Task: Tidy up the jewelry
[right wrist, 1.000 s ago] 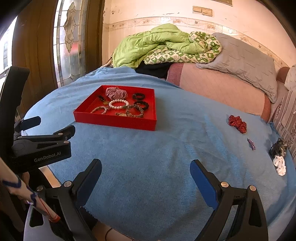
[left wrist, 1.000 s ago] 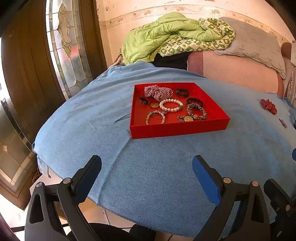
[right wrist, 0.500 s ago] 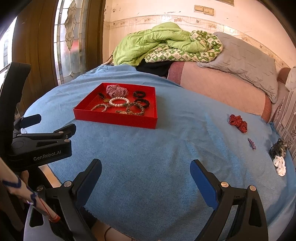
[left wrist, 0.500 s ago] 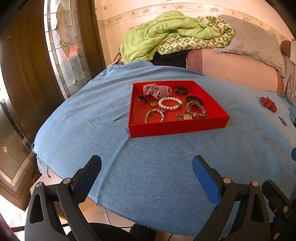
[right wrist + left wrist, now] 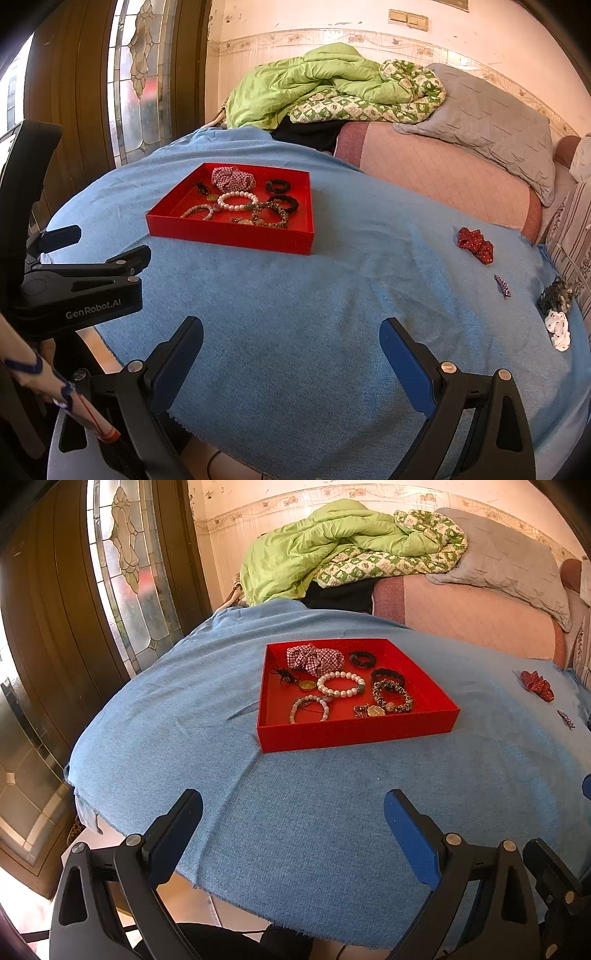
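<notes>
Right wrist view: both grippers, left gripper [image 5: 293,812] and right gripper [image 5: 291,338], are hovering with fingers spread apart over nubby blue cloth [image 5: 295,295]; square red tray [image 5: 229,234] of beaded bracelets [image 5: 237,201] is sitting at eleven o'clock, ruffled red scrunchie [image 5: 475,245] at two.

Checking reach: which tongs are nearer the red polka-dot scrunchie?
Right. The right tongs have the scrunchie ahead to their right; the left tongs sit farther left.
</notes>
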Motion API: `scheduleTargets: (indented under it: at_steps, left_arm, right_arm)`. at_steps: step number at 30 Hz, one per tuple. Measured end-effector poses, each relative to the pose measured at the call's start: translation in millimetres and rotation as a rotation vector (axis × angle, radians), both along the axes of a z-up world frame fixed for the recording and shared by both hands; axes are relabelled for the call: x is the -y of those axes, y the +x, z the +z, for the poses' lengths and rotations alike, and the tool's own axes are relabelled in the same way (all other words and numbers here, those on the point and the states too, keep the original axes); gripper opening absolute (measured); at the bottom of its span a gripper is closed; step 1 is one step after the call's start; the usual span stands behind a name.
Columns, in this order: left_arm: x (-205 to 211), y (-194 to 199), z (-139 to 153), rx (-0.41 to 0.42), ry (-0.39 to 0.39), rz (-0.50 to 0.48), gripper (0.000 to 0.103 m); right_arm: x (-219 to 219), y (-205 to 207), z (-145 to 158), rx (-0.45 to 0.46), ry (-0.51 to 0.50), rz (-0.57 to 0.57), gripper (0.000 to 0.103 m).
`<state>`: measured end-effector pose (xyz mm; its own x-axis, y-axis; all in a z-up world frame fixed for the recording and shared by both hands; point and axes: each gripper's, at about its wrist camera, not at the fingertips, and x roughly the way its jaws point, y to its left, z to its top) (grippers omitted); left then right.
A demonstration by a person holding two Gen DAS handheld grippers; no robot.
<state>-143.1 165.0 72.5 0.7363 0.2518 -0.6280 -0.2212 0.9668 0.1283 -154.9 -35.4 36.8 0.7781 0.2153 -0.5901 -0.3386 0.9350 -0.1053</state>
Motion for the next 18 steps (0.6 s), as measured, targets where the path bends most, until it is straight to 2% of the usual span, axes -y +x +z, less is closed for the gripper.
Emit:
scheduleTargets:
  at_steps: [18]
  left_arm:
    - [-1.1,-1.5,-1.5,-0.004,0.001,-0.001,0.098]
  right_arm:
    - [1.2,0.3,-0.3,-0.002,-0.001,0.001,0.098]
